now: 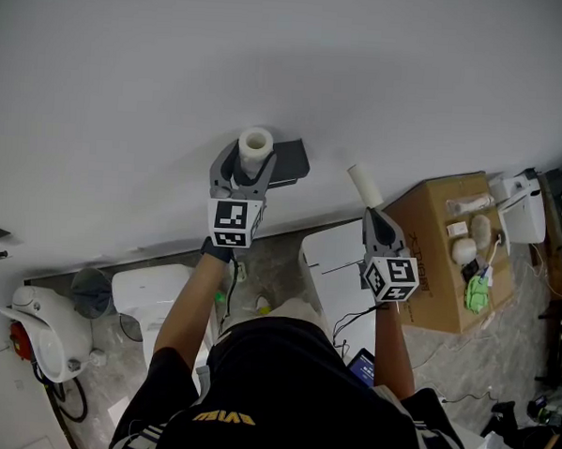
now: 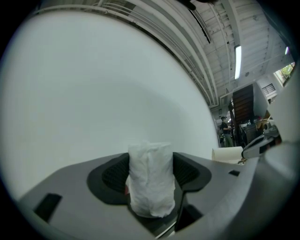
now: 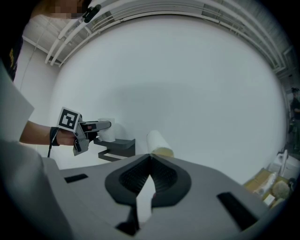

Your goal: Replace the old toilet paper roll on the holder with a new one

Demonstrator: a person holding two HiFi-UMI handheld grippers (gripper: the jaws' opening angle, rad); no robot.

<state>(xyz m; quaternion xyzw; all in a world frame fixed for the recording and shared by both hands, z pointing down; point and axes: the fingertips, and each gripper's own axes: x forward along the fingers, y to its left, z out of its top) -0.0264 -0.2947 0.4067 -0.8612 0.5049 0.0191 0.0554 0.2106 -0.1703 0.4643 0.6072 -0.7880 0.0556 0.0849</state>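
Note:
A white toilet paper roll point(image 1: 255, 146) stands upright on the dark wall holder point(image 1: 292, 161). My left gripper point(image 1: 251, 167) reaches level to it, and in the left gripper view the roll point(image 2: 151, 178) fills the gap between the dark pads point(image 2: 116, 174), which touch it on both sides. My right gripper point(image 1: 380, 217) is off to the right of the holder, shut on a thin white roll point(image 1: 365, 184) that sticks out beyond its tips toward the wall. In the right gripper view that thin roll point(image 3: 157, 139) shows a beige end, and the holder point(image 3: 117, 147) lies at the left.
The white wall point(image 1: 290, 60) fills the upper view. Below it stand a white toilet point(image 1: 151, 292) at the left and a white unit point(image 1: 331, 264) in the middle. An open cardboard box point(image 1: 438, 283) with small items sits at the right. The person's dark shirt fills the bottom.

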